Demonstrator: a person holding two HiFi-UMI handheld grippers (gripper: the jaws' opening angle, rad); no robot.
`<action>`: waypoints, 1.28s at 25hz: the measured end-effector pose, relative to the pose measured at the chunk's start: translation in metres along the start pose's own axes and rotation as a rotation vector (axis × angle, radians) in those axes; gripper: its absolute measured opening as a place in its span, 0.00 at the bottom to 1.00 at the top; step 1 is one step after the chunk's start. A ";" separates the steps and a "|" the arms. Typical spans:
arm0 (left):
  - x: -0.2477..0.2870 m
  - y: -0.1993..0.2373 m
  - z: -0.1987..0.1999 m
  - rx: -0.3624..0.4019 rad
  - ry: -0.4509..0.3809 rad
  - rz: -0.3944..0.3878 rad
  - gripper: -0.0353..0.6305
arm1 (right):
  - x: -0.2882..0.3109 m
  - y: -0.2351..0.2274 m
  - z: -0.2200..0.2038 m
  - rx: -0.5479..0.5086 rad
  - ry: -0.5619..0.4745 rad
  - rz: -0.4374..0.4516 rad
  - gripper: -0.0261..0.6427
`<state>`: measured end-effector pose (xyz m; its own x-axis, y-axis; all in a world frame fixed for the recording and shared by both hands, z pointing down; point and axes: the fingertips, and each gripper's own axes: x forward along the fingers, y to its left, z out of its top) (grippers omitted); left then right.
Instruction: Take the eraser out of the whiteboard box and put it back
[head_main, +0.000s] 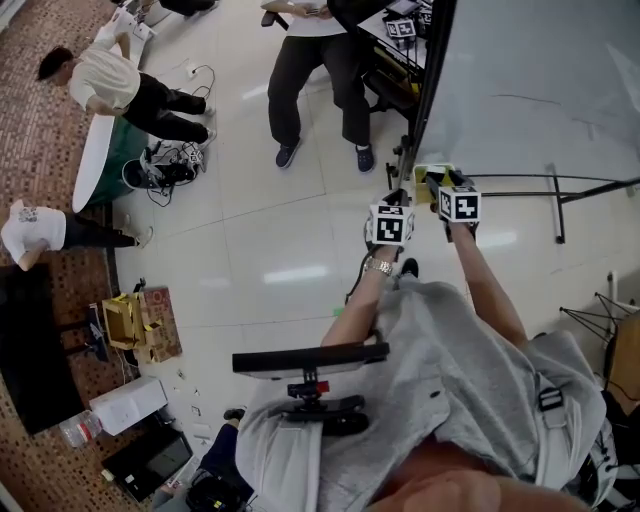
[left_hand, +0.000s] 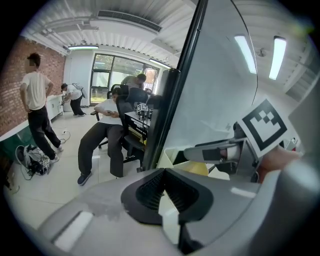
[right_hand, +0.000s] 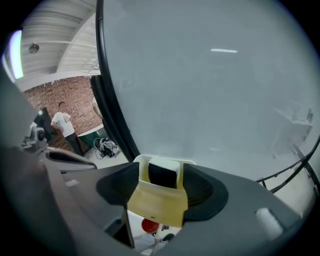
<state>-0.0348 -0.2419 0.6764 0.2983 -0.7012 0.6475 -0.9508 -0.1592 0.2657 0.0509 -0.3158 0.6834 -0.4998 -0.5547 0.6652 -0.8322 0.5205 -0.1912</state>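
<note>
A pale yellow whiteboard box (head_main: 424, 172) hangs at the lower left corner of the whiteboard (head_main: 540, 80). In the right gripper view the eraser (right_hand: 162, 176), black with a white back, stands upright inside the box (right_hand: 157, 202). My right gripper (right_hand: 162, 184) is open, with a jaw on each side of the box. A strip of box rim shows between each pad and the eraser. In the head view the right gripper (head_main: 434, 180) is at the box, and the left gripper (head_main: 397, 197) is just left of it. The left gripper (left_hand: 164, 172) is shut with nothing in it.
The whiteboard's black frame post (head_main: 432, 80) rises just behind the box. One person sits on a chair (head_main: 315, 70) close behind the board, and two others (head_main: 120, 85) are at the far left. Cables (head_main: 165, 165) lie on the tiled floor. A stand leg (head_main: 560, 195) is under the board.
</note>
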 end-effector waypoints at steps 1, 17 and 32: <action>-0.002 -0.003 -0.005 -0.002 0.003 0.008 0.06 | -0.003 -0.002 0.003 -0.004 -0.011 0.004 0.46; -0.093 -0.032 -0.079 0.012 -0.036 -0.034 0.06 | -0.095 0.087 -0.078 0.097 -0.089 0.038 0.05; -0.155 -0.064 -0.142 0.025 -0.049 -0.028 0.06 | -0.164 0.186 -0.156 0.029 -0.028 0.171 0.05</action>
<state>-0.0087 -0.0245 0.6600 0.3210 -0.7294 0.6041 -0.9441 -0.1961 0.2648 0.0151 -0.0268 0.6509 -0.6406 -0.4777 0.6013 -0.7409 0.5901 -0.3205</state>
